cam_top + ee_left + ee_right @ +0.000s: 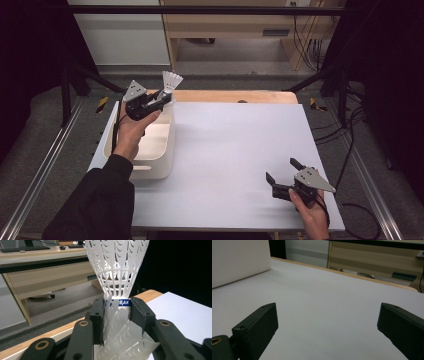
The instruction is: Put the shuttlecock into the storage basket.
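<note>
left fingers (100, 317): clenched on stacked white shuttlecocks (117, 272), at the blue band of the top one
left gripper (161, 98): held up over the far end of the white bin (162, 150)
shuttlecocks' place: skirt fanning up past the bin's far rim
right fingers (259, 327): released, spread wide, nothing between
right gripper (283, 172): low over the near right of the white table (235, 150)
bin: at the table's left edge

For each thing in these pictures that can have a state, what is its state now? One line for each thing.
Left gripper: shut on the shuttlecocks, held above the bin's far end.
Shuttlecocks: white, nested one in another, clamped between the fingers, top skirt pointing up.
White bin: open on top, standing on the table's left part.
Right gripper: open, holding nothing, low over the table.
</note>
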The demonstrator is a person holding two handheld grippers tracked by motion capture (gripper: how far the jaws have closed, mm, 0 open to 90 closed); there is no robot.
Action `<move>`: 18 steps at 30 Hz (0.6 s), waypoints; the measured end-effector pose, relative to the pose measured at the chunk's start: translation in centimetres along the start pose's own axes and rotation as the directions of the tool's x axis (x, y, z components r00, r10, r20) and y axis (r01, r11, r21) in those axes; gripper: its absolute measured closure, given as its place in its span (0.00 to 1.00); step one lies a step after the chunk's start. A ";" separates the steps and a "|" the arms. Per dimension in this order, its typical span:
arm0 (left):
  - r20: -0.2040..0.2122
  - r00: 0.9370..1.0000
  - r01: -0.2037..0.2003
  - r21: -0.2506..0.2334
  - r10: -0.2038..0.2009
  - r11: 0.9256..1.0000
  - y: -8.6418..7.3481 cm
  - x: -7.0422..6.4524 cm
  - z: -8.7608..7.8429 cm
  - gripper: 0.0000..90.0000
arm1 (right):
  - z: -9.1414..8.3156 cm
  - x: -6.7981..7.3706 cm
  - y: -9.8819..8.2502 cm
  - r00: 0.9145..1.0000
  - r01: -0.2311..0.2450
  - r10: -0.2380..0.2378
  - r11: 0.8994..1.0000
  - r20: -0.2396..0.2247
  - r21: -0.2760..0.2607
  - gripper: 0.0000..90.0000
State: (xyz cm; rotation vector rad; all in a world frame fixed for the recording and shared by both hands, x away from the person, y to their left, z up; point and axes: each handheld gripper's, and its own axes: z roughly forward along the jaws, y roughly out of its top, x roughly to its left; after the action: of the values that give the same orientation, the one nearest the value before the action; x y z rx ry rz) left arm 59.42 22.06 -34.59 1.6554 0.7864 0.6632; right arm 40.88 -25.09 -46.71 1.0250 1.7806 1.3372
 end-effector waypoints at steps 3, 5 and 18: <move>-0.002 1.000 0.002 -0.001 -0.002 1.000 0.0 0.1 0.0 0.72 | 0.0 0.0 0.0 1.000 0.000 0.000 1.000 0.000 0.000 0.04; -0.005 1.000 0.004 0.001 -0.004 1.000 -0.1 0.2 0.0 0.72 | 0.0 0.0 0.0 1.000 -0.002 0.002 1.000 -0.001 0.001 0.04; -0.012 1.000 0.017 0.003 -0.017 1.000 -0.6 0.5 0.1 0.72 | 0.0 0.0 0.0 1.000 0.002 -0.002 1.000 0.000 -0.002 0.04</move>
State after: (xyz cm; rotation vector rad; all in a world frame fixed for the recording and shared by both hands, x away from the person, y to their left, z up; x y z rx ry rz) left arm 59.68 22.46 -35.17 1.6476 0.8098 0.6614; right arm 40.89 -25.12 -46.71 1.0210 1.7795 1.3379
